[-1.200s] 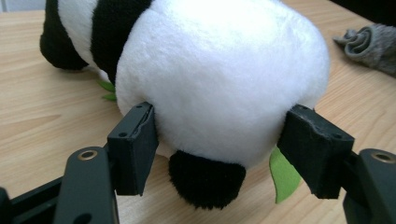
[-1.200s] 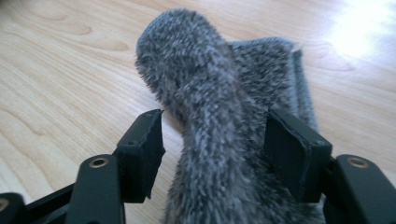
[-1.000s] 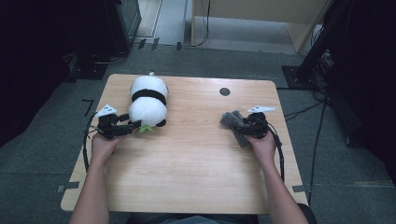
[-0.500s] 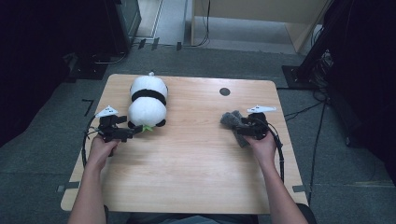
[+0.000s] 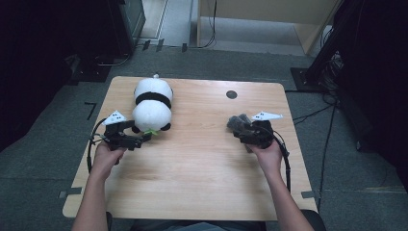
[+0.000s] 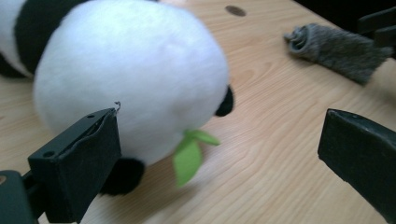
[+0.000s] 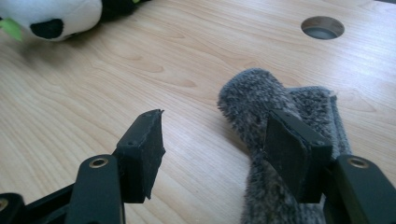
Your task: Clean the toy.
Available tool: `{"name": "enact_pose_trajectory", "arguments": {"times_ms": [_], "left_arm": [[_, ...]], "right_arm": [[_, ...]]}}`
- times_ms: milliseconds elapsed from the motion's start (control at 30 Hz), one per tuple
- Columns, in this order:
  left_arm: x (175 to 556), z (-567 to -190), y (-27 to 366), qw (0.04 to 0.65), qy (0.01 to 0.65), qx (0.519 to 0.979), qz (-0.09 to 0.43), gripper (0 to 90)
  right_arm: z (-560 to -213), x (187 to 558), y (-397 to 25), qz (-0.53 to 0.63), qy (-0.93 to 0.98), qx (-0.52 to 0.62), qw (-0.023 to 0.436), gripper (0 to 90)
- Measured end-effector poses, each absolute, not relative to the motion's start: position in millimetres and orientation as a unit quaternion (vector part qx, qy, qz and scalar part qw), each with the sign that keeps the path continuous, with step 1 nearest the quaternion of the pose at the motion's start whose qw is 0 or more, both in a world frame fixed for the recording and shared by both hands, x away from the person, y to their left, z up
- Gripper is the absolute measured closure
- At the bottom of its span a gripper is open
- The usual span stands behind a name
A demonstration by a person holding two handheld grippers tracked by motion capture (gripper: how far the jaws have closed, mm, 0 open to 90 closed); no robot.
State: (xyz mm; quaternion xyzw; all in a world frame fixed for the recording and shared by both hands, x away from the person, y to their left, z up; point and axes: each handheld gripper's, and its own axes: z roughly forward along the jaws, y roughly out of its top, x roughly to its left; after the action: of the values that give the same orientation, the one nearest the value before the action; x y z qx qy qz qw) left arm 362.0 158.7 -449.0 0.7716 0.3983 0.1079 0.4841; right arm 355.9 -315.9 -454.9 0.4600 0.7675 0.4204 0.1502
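A white and black panda plush [image 5: 153, 103] lies at the table's far left, with a green leaf [image 6: 189, 154] at its near end. My left gripper [image 5: 143, 138] sits just in front of it, open wide; in the left gripper view the panda [image 6: 135, 79] bulges against the left jaw, and nothing is clamped by the left gripper [image 6: 219, 154]. A grey fuzzy rolled cloth [image 5: 239, 122] lies at the right. My right gripper [image 7: 217, 154] is open, its right jaw resting against the cloth [image 7: 261, 98], its left jaw over bare wood.
The wooden table [image 5: 202, 173] has a round cable hole [image 5: 231, 94] at the far right of centre. Dark equipment and cables stand on the grey floor around it. The grey cloth [image 6: 334, 44] shows far off in the left gripper view.
My left gripper has drawn back slightly toward the near edge, away from the panda. The right gripper and the grey cloth have hardly moved.
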Motion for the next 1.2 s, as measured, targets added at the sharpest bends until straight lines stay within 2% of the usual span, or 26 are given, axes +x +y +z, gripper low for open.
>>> {"name": "enact_pose_trajectory", "arguments": {"times_ms": [433, 667, 967, 1200], "left_arm": [[347.9, -445.2, 121.6, 0.501, 0.357, 0.783, 0.094, 0.0], [345.5, -455.0, 99.3, 0.492, 0.339, 0.798, 0.083, 0.0], [343.1, -471.9, 78.7, 0.482, 0.325, 0.811, 0.058, 0.0], [345.7, -486.9, 65.6, 0.463, 0.33, 0.82, 0.065, 0.0]], "right_arm": [[-451.6, 334.8, -295.4, 0.44, 0.784, 0.418, 0.129, 40.4], [-457.8, 330.4, -282.2, 0.438, 0.794, 0.402, 0.128, 40.4], [-472.7, 331.1, -269.6, 0.431, 0.801, 0.403, 0.103, 41.1], [-485.6, 328.0, -258.2, 0.423, 0.806, 0.398, 0.117, 40.2]]}}
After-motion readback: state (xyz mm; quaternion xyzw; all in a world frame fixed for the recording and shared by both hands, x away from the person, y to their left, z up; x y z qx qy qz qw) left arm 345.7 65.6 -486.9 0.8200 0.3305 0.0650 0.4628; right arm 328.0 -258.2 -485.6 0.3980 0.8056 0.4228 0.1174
